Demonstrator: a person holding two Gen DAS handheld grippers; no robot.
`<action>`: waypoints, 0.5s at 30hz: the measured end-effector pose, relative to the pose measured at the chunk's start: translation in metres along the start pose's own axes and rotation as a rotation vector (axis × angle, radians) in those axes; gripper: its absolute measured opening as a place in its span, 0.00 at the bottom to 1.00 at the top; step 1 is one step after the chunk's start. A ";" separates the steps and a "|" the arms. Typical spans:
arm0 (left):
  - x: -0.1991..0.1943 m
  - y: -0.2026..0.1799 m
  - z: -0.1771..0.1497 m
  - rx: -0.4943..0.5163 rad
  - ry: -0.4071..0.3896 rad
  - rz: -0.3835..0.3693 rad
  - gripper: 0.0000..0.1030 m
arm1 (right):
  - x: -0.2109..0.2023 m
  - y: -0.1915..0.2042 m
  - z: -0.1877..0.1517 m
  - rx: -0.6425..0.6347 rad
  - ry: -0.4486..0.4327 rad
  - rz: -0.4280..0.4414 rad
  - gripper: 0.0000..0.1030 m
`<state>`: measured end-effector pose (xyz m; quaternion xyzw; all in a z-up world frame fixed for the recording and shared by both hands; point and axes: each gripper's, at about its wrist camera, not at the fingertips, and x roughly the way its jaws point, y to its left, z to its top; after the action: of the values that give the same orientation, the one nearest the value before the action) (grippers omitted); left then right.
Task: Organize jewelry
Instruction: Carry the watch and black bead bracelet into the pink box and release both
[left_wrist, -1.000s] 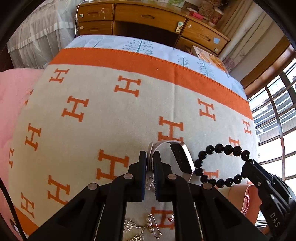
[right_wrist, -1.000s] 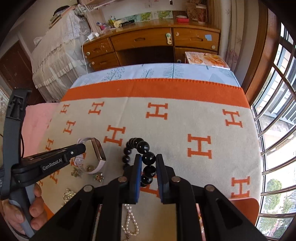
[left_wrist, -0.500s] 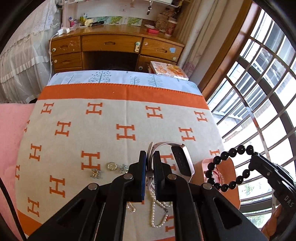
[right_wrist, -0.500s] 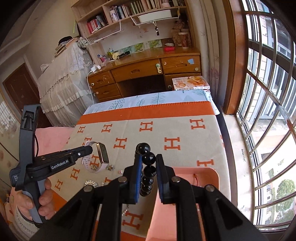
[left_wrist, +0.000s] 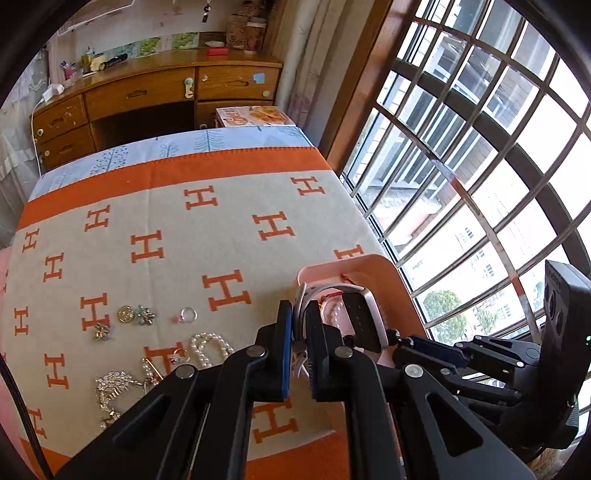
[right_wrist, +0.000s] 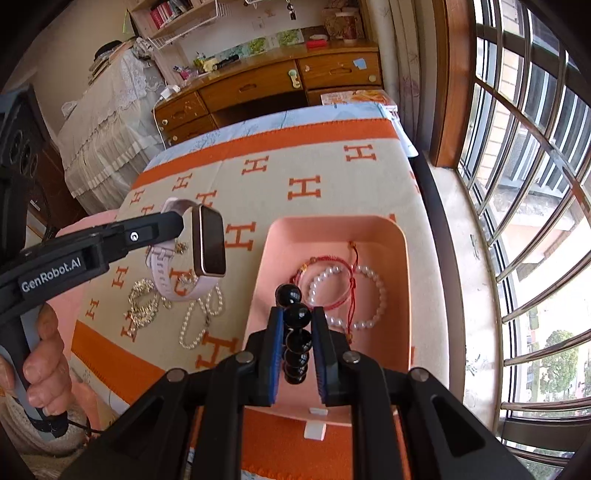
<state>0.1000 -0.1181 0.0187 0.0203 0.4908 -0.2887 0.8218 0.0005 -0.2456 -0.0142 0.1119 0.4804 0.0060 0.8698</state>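
My left gripper (left_wrist: 298, 310) is shut on the pale pink strap of a smartwatch (left_wrist: 360, 319) with a black face, and holds it in the air at the near left side of the pink tray (left_wrist: 369, 262). The right wrist view shows that watch (right_wrist: 210, 247) hanging from the left gripper (right_wrist: 177, 225), left of the tray (right_wrist: 332, 229). My right gripper (right_wrist: 297, 314) is shut on a black bead bracelet (right_wrist: 295, 332) over the tray's near part. A red cord bracelet (right_wrist: 332, 280) and a pearl bracelet (right_wrist: 369, 295) lie in the tray.
Loose jewelry lies on the orange-and-beige blanket (left_wrist: 166, 221) left of the tray: a ring (left_wrist: 188, 314), small brooches (left_wrist: 135, 314), a pearl string (left_wrist: 208, 345) and a silver comb (left_wrist: 110, 387). A barred window (right_wrist: 517, 184) runs along the right. A wooden desk (right_wrist: 277, 85) stands beyond the bed.
Both grippers have travelled right across the blanket with the watch and the black beads. The pink tray has come into view under them, and the left gripper has rolled.
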 end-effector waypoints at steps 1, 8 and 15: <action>0.004 -0.005 -0.002 0.009 0.009 -0.002 0.05 | 0.005 -0.004 -0.004 0.009 0.028 -0.003 0.15; 0.034 -0.032 -0.011 0.066 0.078 -0.005 0.05 | 0.007 -0.033 -0.024 0.092 0.053 -0.101 0.16; 0.061 -0.054 -0.025 0.120 0.162 -0.029 0.05 | -0.012 -0.053 -0.031 0.191 -0.036 -0.077 0.18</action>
<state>0.0750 -0.1832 -0.0308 0.0857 0.5378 -0.3269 0.7724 -0.0371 -0.2929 -0.0306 0.1758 0.4670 -0.0755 0.8633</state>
